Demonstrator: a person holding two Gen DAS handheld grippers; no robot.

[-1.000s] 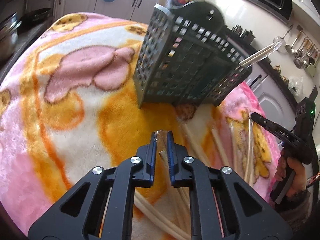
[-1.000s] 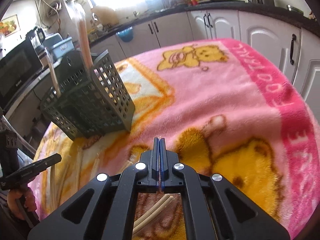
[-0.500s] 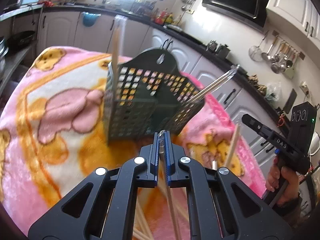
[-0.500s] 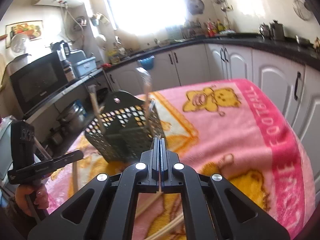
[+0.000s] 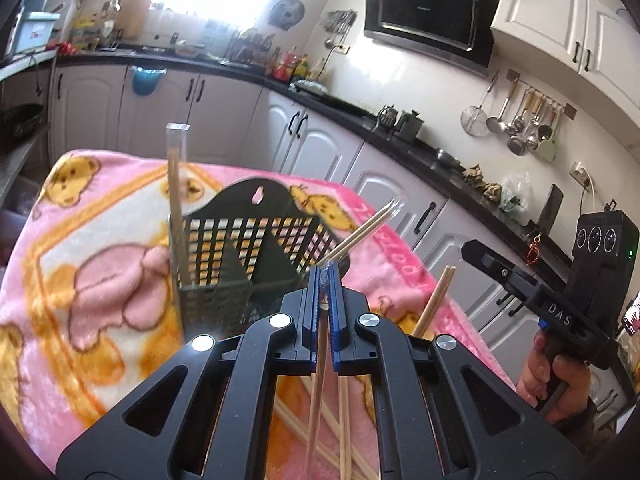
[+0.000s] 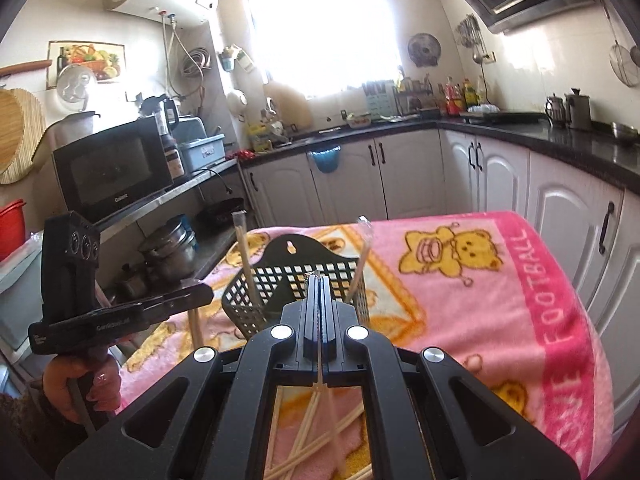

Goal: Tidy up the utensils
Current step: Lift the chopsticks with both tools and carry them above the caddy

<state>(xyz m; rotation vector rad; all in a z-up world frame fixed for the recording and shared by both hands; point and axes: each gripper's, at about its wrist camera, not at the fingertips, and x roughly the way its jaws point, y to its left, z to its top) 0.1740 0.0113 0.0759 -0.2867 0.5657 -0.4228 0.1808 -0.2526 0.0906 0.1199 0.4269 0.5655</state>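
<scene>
Through the left wrist view I am seeing my left gripper (image 5: pixel 325 280) clamping a thin wooden chopstick pair in a clear sleeve (image 5: pixel 320 364), its jaws nearly together. The dark green lattice plastic basket (image 5: pixel 248 252) is standing upright at 12 o'clock on the fuzzy pink bear blanket (image 5: pixel 80 280); a second ago it was tilting closer.

Through the right wrist view my right gripper (image 6: pixel 319 280) is pinching another sleeved chopstick pair (image 6: pixel 320 376), jaws almost closed. The basket (image 6: pixel 296 284) is sitting at 12 o'clock, farther off than before, with loose chopsticks (image 6: pixel 304 436) lying at 6 o'clock.
</scene>
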